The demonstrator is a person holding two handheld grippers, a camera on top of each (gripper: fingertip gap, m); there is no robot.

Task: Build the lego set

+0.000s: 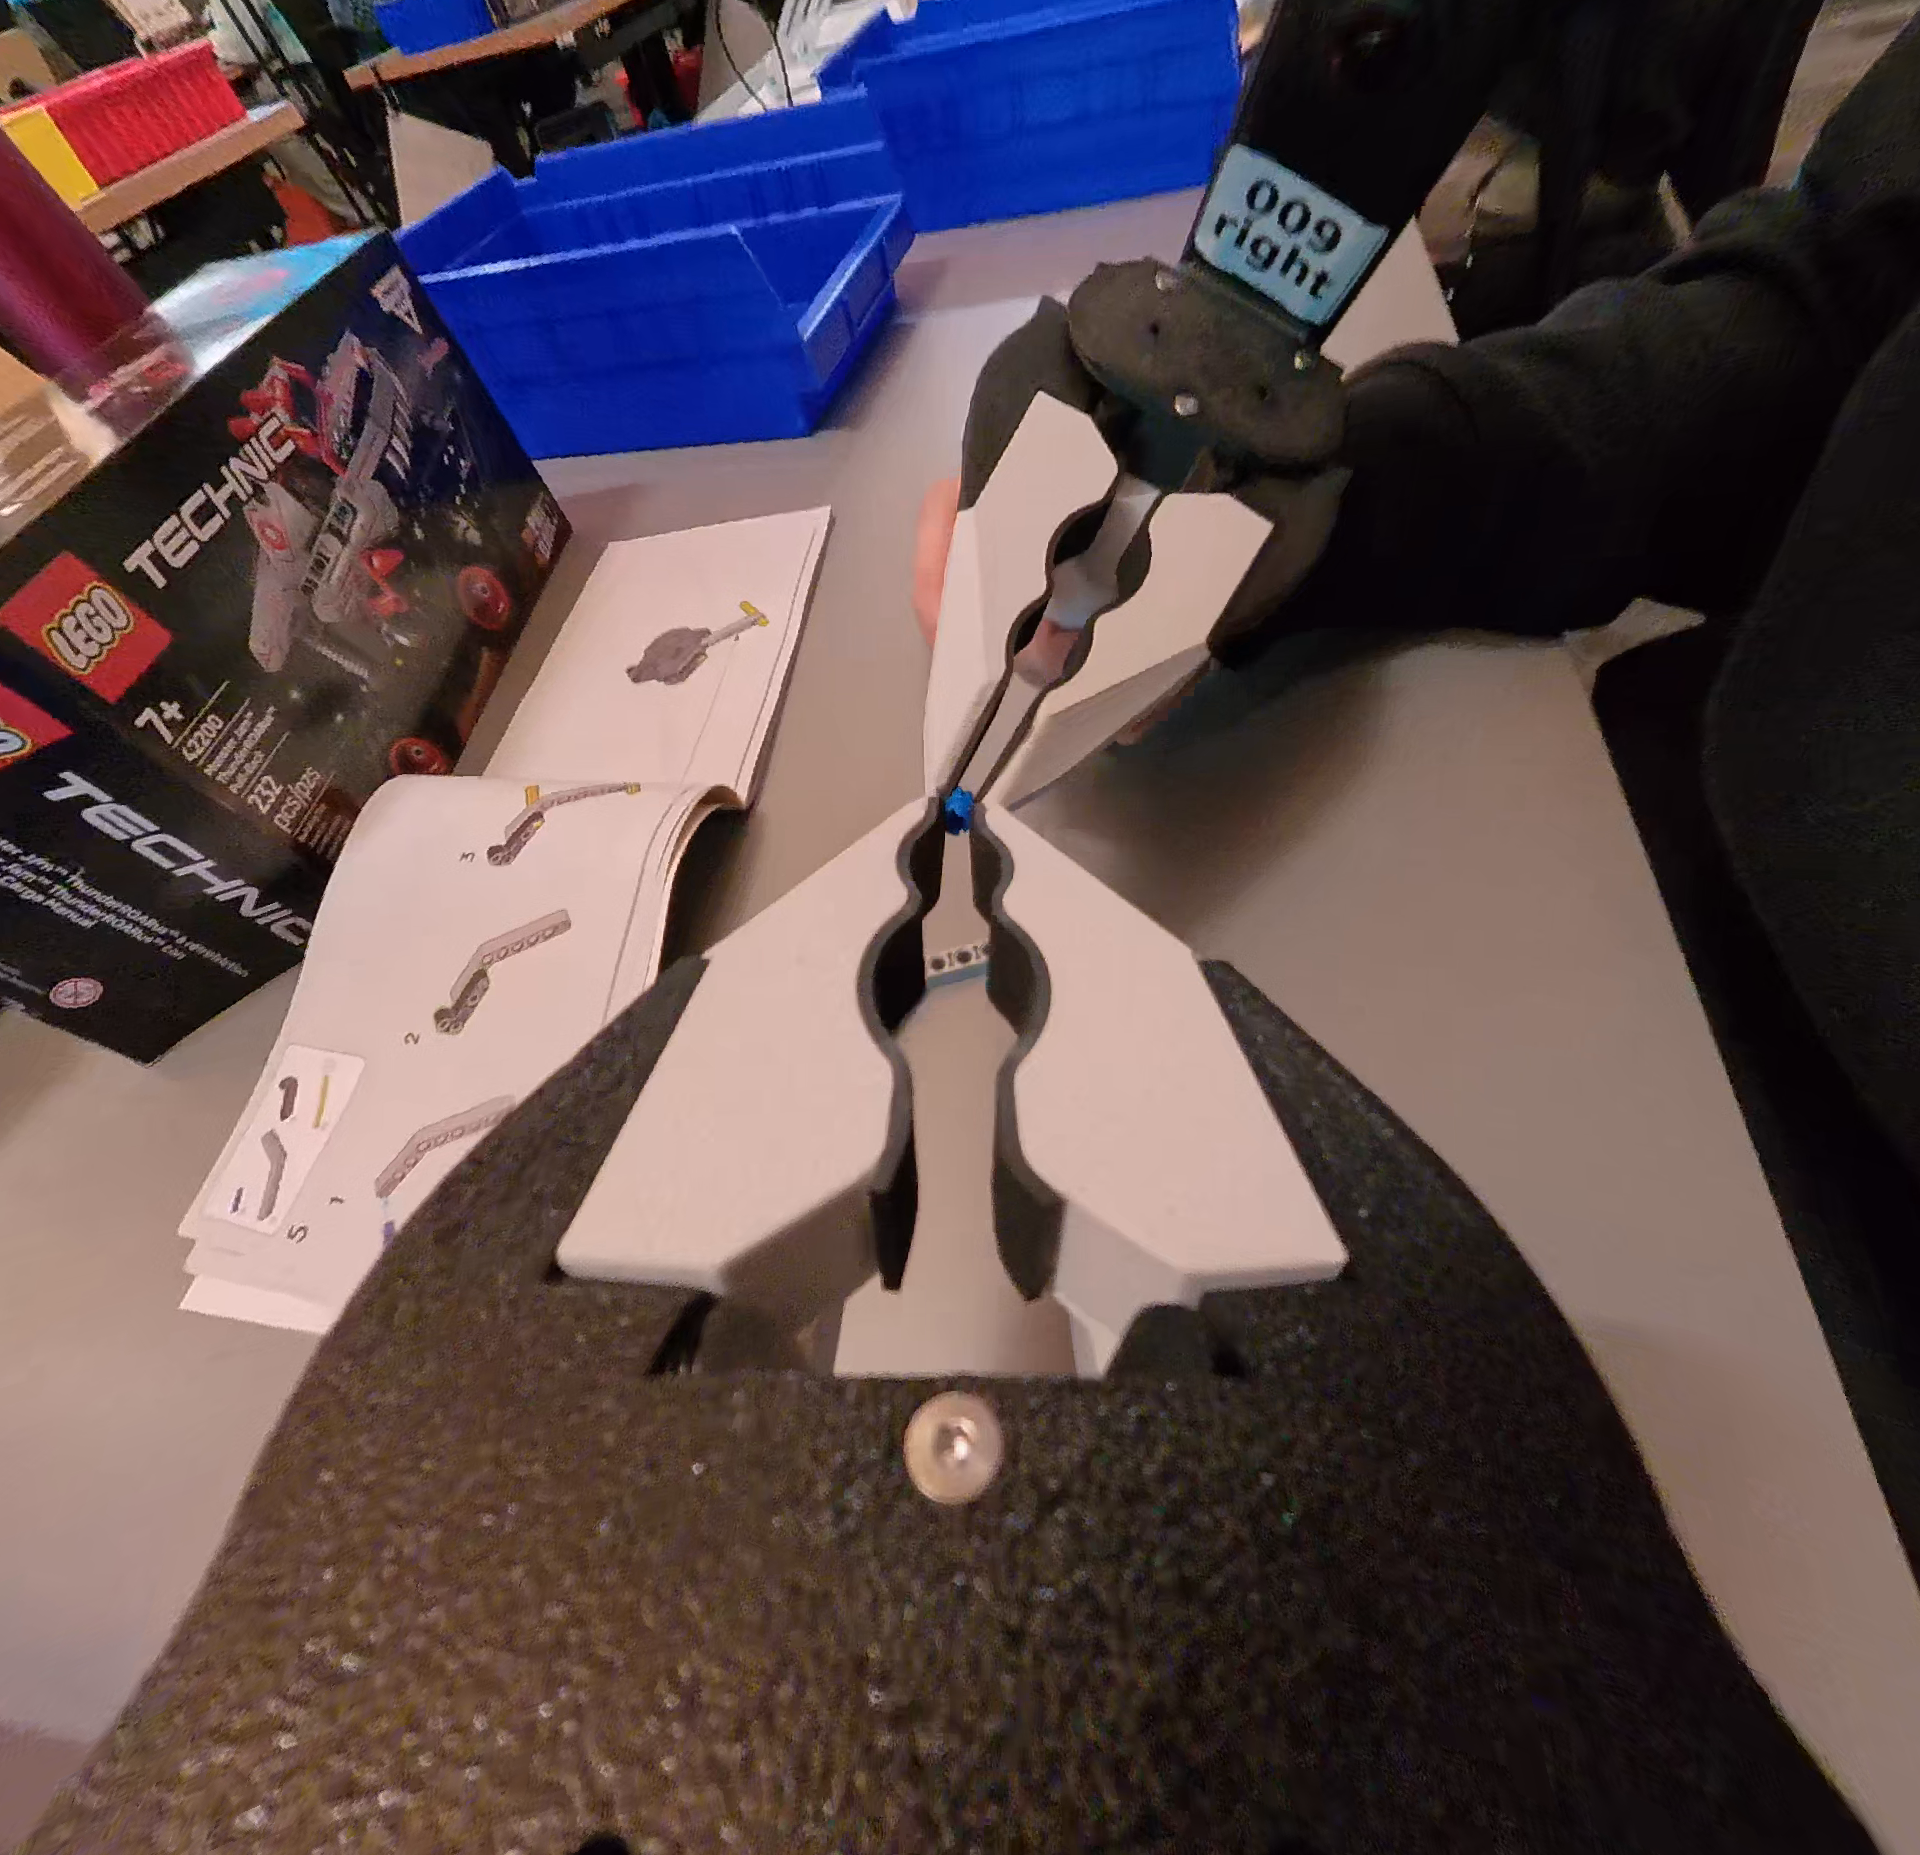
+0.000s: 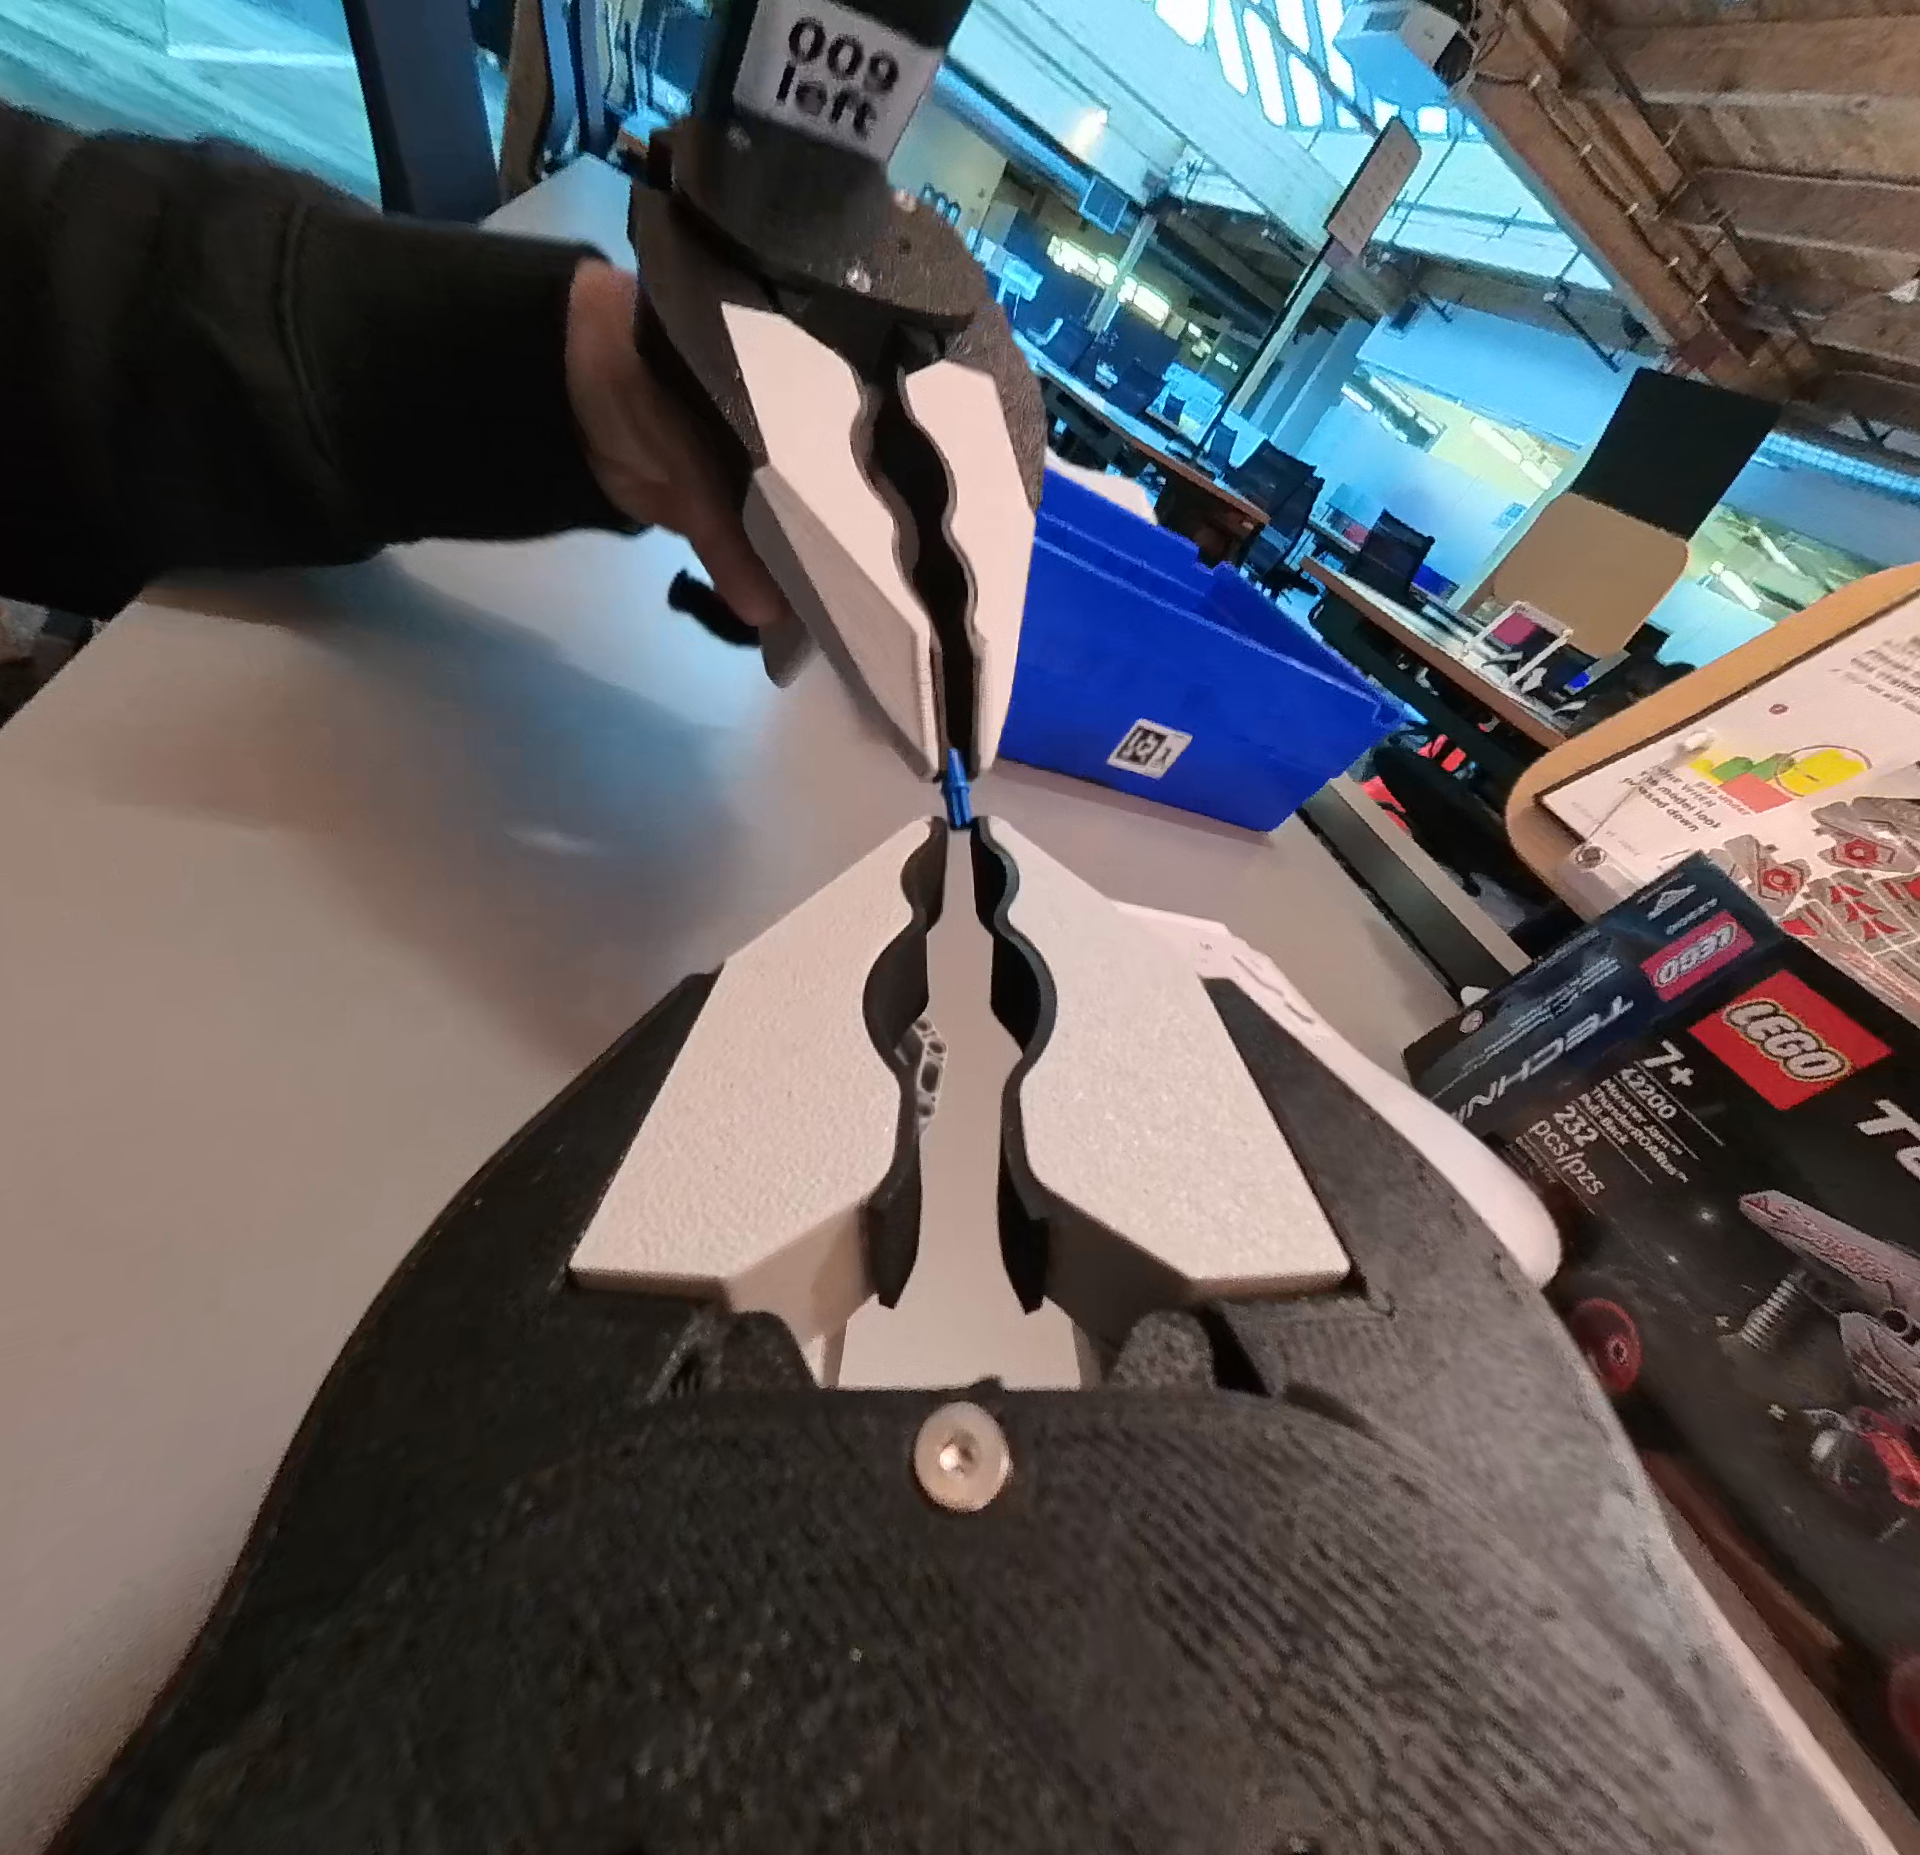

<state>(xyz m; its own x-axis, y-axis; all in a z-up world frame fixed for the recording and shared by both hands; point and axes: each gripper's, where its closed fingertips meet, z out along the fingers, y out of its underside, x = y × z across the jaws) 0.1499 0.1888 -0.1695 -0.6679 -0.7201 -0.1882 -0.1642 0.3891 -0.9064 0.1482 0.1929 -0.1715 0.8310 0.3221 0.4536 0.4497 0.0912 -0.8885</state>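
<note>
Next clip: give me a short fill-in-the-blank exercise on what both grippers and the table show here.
1. Both the left gripper and the right gripper pinch one small pin coloured ____.
2. The instruction booklet on the table lies ____.
3. The storage bins are coloured ____.

Missing words: blue; open; blue

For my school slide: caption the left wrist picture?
Two grippers pinch one tiny blue pin above the table.

Soft daylight, fisheye edges (blurred), faint shadows
</note>
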